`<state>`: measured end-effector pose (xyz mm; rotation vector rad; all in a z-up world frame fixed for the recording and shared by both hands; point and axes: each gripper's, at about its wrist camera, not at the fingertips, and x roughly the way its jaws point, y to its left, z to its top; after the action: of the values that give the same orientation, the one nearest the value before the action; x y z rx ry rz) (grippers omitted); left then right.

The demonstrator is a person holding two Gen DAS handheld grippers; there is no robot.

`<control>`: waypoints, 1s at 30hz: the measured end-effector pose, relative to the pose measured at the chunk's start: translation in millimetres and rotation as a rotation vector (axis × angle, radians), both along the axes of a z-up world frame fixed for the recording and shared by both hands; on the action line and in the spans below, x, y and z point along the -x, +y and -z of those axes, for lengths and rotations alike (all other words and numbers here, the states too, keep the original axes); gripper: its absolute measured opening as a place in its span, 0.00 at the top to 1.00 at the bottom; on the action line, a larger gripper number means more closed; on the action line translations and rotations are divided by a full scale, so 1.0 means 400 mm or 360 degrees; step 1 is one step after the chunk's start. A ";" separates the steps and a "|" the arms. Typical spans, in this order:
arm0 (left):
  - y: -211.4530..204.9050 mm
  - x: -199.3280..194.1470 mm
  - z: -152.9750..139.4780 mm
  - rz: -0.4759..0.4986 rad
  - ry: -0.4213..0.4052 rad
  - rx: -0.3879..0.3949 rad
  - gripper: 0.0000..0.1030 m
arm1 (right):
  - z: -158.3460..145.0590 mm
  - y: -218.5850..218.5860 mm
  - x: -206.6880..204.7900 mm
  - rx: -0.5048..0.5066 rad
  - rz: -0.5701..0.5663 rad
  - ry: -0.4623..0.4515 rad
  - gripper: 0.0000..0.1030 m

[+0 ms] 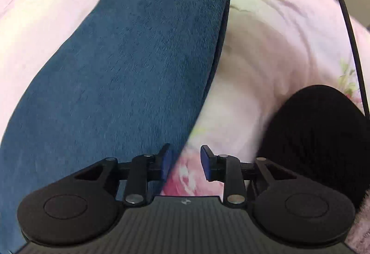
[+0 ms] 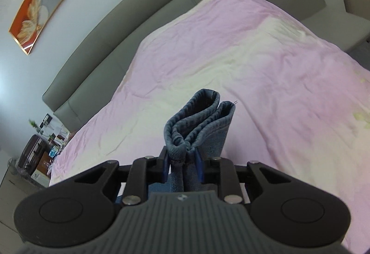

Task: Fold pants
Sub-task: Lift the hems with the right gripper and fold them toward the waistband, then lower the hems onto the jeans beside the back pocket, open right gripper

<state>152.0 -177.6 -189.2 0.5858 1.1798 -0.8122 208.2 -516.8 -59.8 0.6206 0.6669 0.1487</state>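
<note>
Right gripper (image 2: 182, 162) is clamped tight on the bunched hem of the blue pants (image 2: 198, 119), both cuff ends poking up past its jaws, lifted above the pink bedsheet (image 2: 266, 64). Over on the left wrist view, the left gripper (image 1: 186, 162) sits with its jaws apart, gripping nothing, its left finger (image 1: 166, 161) right at the edge of the pants leg (image 1: 129, 64), which runs away across the bed. A black-clad knee (image 1: 316, 129) presses in at the near right, a black cable (image 1: 346, 22) trailing beyond it.
</note>
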 end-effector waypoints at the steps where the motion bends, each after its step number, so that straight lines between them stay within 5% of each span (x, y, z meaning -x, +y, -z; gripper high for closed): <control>1: 0.035 0.013 -0.014 -0.0049 0.0001 0.0051 0.66 | -0.029 0.034 -0.001 0.0017 -0.0038 -0.0026 0.82; 7: 0.288 0.061 -0.141 -0.0428 -0.0027 0.0377 0.66 | -0.152 0.279 -0.009 0.0154 -0.0277 -0.0115 0.82; 13: 0.500 0.081 -0.244 -0.0810 -0.0166 0.0449 0.60 | -0.154 0.568 -0.016 0.0331 -0.0550 -0.0094 0.82; 17: 0.625 0.092 -0.240 -0.1048 -0.0219 0.0593 0.57 | -0.086 0.741 0.001 0.0479 -0.0732 -0.0018 0.82; 25: 0.781 0.043 -0.117 -0.1522 -0.0053 0.0930 0.57 | 0.175 0.970 0.057 0.0694 -0.1044 0.0195 0.82; 29: 0.791 0.011 -0.074 -0.1621 -0.0005 0.0906 0.57 | 0.275 1.016 0.078 0.0816 -0.1110 0.0262 0.79; 30: 0.788 0.006 -0.068 -0.1622 -0.0015 0.0877 0.57 | 0.286 1.016 0.083 0.0809 -0.1125 0.0272 0.73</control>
<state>149.5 137.7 -162.0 -0.4638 1.0009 -0.2110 175.1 -110.4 -174.3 -0.1146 1.0275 0.5667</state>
